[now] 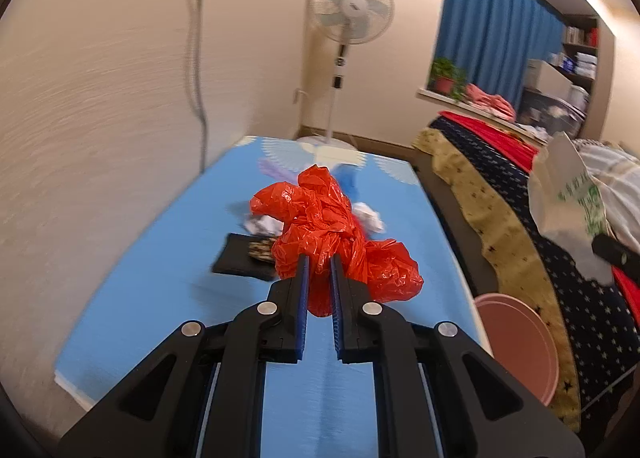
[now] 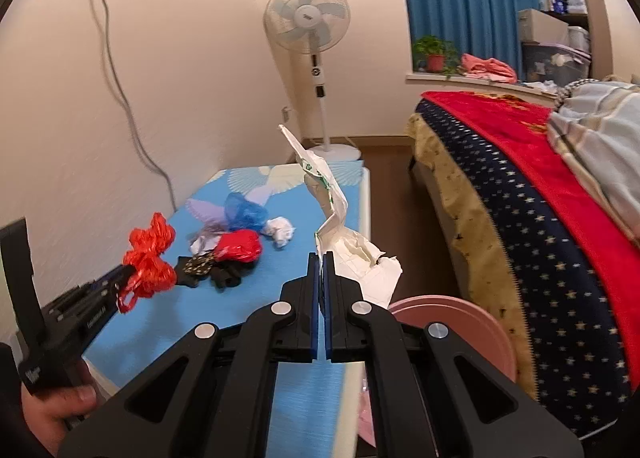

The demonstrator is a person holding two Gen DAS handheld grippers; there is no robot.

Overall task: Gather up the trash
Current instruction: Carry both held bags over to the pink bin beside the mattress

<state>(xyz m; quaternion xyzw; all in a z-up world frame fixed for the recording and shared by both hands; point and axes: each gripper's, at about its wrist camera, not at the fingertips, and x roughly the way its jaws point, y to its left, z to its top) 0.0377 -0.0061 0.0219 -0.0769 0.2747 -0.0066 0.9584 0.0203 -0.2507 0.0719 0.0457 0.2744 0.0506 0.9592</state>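
My left gripper [image 1: 319, 260] is shut on a crumpled red plastic bag [image 1: 320, 226], held above the blue table [image 1: 160, 290]; the same bag [image 2: 150, 258] and left gripper [image 2: 126, 270] show at the left of the right wrist view. My right gripper [image 2: 321, 256] is shut on a white paper bag with green print [image 2: 332, 214], which stands up from the jaws; in the left wrist view that white bag [image 1: 568, 194] hangs at the right. On the table lie a second red bag [image 2: 240, 245], a blue bag [image 2: 244, 212], a white crumpled tissue [image 2: 280, 231] and a black pouch [image 2: 216, 272].
A pink round bin [image 2: 480, 332] stands on the floor between table and bed [image 2: 540, 238]; the bin [image 1: 524, 346] also shows in the left wrist view. A standing fan [image 2: 308, 26] is at the back wall, a cable [image 2: 132, 114] hangs from a wall socket. A person's hand [image 2: 52, 410] holds the left gripper.
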